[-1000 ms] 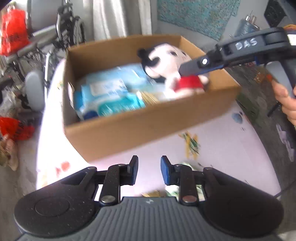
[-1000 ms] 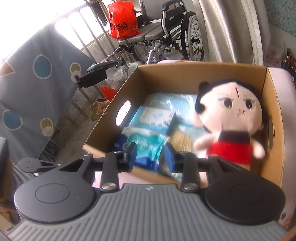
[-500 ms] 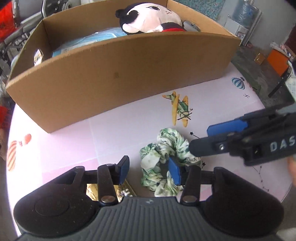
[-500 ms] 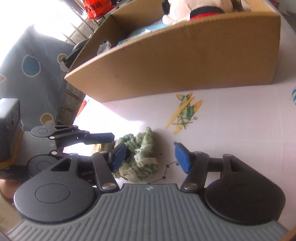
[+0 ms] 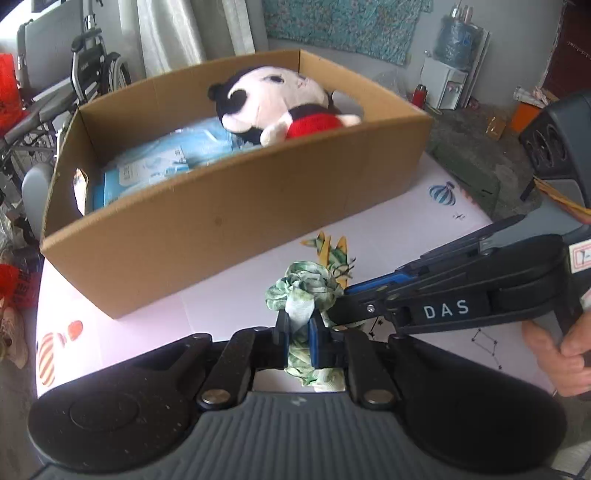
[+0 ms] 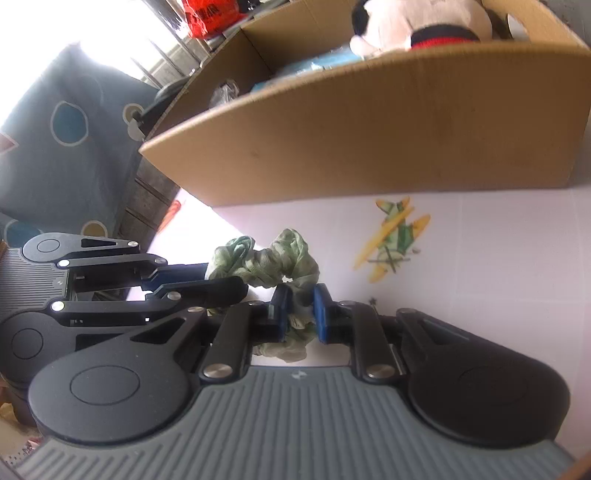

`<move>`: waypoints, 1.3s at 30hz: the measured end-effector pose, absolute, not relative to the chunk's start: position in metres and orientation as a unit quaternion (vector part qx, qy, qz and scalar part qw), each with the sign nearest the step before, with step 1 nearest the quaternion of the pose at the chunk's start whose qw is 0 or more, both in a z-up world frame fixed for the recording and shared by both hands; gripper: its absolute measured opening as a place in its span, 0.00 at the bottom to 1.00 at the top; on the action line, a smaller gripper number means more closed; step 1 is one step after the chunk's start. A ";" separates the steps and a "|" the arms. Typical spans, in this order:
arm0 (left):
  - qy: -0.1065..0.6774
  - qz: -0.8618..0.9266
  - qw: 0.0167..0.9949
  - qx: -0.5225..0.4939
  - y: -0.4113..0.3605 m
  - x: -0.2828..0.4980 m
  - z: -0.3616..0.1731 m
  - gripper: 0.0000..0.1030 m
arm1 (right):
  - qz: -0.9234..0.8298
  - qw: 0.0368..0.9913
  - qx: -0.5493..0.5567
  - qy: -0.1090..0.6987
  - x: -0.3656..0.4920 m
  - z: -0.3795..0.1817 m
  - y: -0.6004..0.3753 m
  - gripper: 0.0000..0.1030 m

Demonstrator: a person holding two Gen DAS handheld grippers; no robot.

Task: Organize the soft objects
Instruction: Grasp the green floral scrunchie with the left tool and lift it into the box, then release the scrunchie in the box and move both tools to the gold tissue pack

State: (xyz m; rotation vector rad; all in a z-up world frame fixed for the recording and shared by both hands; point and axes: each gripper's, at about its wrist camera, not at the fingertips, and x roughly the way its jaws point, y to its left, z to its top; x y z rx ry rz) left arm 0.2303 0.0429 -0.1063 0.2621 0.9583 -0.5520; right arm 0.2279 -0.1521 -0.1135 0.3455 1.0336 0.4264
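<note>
A green-and-white scrunchie lies on the pink table in front of a cardboard box. My left gripper has its blue pads pressed on the near part of the scrunchie, jaws closing tight. My right gripper comes in from the right, held by a hand. In the right wrist view, my right gripper is closing with the scrunchie pinched between its pads. My left gripper grips the cloth's left end. A plush doll and blue packs lie in the box.
The box stands just beyond the scrunchie, its near wall tall. The table has printed plane and balloon pictures. A wheelchair and a red bag are behind the box. A blue patterned cloth hangs past the table's left edge.
Both grippers came down from over the box to the scrunchie on the table. Their jaws, wide half a second ago, have now closed on the scrunchie from two sides.
</note>
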 end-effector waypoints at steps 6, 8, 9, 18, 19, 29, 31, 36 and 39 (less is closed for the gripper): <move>0.394 -0.266 0.872 0.114 0.050 0.229 -0.048 0.10 | 0.222 0.872 0.171 0.401 0.242 -0.035 -0.157 0.13; 0.377 -0.262 0.882 0.107 0.054 0.243 -0.026 0.10 | 0.227 0.883 0.162 0.377 0.263 -0.004 -0.161 0.13; 0.369 -0.255 0.888 0.104 0.057 0.252 -0.018 0.11 | 0.226 0.888 0.146 0.372 0.279 0.008 -0.160 0.13; 0.395 -0.137 0.901 0.111 0.064 0.420 -0.018 0.11 | 0.146 0.900 0.062 0.407 0.466 -0.003 -0.095 0.13; 0.407 -0.135 0.898 0.099 0.066 0.443 -0.026 0.11 | 0.142 0.898 0.051 0.414 0.480 -0.010 -0.088 0.13; 0.474 -0.057 0.860 0.178 0.060 0.545 -0.099 0.15 | 0.094 0.860 0.085 0.494 0.566 -0.096 -0.072 0.15; 0.458 -0.053 0.864 0.201 0.058 0.546 -0.099 0.19 | 0.082 0.860 0.080 0.496 0.571 -0.103 -0.067 0.16; 0.424 -0.010 0.866 0.266 0.050 0.547 -0.102 0.47 | 0.089 0.834 0.164 0.520 0.579 -0.125 -0.074 0.16; 0.437 -0.050 0.859 0.263 0.048 0.544 -0.098 0.58 | 0.088 0.840 0.145 0.516 0.578 -0.126 -0.070 0.16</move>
